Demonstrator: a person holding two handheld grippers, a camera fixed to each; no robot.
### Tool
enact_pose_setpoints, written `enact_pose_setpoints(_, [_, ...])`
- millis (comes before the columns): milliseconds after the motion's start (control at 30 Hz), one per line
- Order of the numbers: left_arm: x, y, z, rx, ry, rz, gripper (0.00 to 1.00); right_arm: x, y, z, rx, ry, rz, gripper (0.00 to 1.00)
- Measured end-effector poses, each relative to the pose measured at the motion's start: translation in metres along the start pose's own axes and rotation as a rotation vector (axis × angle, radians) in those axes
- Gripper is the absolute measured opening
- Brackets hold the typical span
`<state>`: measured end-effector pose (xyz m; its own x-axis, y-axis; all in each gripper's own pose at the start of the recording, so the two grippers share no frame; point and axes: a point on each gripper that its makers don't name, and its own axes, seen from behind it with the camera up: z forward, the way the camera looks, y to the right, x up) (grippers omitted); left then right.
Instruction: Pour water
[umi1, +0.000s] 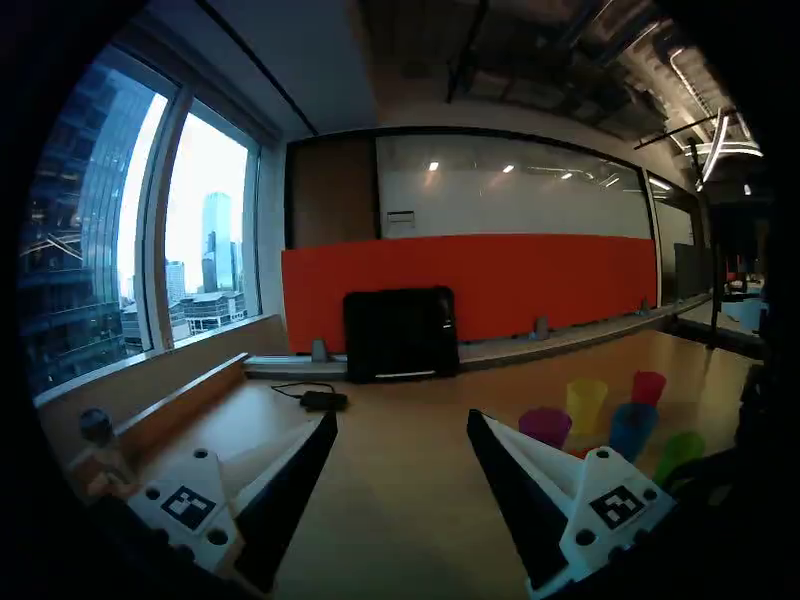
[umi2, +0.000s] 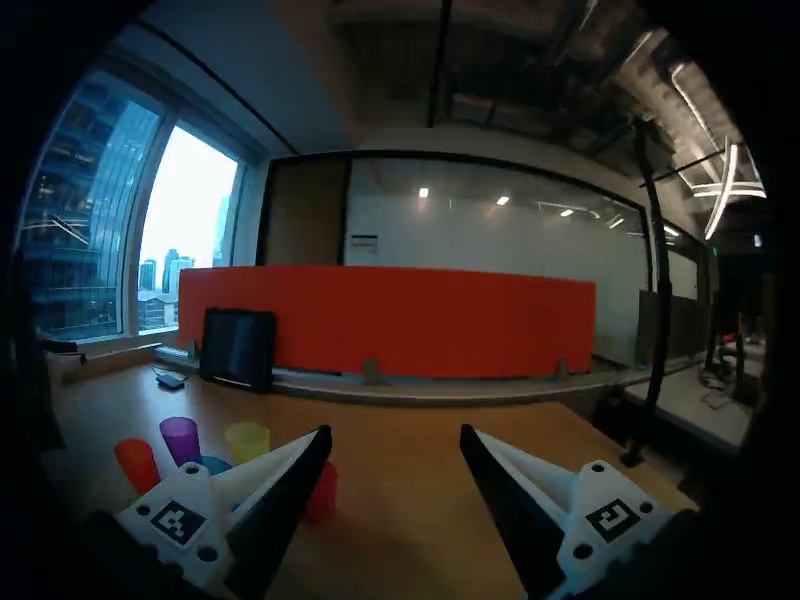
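Left hand-held gripper (umi1: 401, 418) is hovering spread and empty, the coloured cups (umi1: 586, 400) standing upright off to its right on the table (umi1: 420, 500); right hand-held gripper (umi2: 393, 432) is gaping empty too, the cups (umi2: 181, 438) sitting just beside it on its left, probably nearer

Orange divider (umi1: 470, 285), wood desk (umi1: 400, 490), lg windows (umi1: 205, 240).

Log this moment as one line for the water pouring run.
left gripper: open, empty | right gripper: open, empty | coloured cups: grouped on desk, untouched | pour: not started
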<state>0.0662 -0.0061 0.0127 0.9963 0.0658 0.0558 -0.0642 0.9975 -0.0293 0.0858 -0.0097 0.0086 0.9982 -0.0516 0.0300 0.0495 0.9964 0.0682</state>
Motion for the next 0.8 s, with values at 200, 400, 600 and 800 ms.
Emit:
enact_pose_setpoints(200, [0.049,0.004,0.002,-0.028,0.024,0.008,0.97,0.040,0.001,0.005,0.023,-0.003,-0.024,0.99])
enact_pose_setpoints(400, [0.090,0.009,0.005,-0.050,0.030,0.001,0.97,0.083,-0.003,0.006,0.055,0.008,-0.033,0.99])
enact_pose_setpoints(600, [0.125,0.016,0.007,-0.072,0.038,-0.011,0.97,0.114,-0.009,0.009,0.078,0.011,-0.028,0.99])
enact_pose_setpoints(800, [0.149,0.020,0.009,-0.091,0.040,-0.017,0.97,0.131,-0.015,0.012,0.105,0.006,-0.016,0.99])
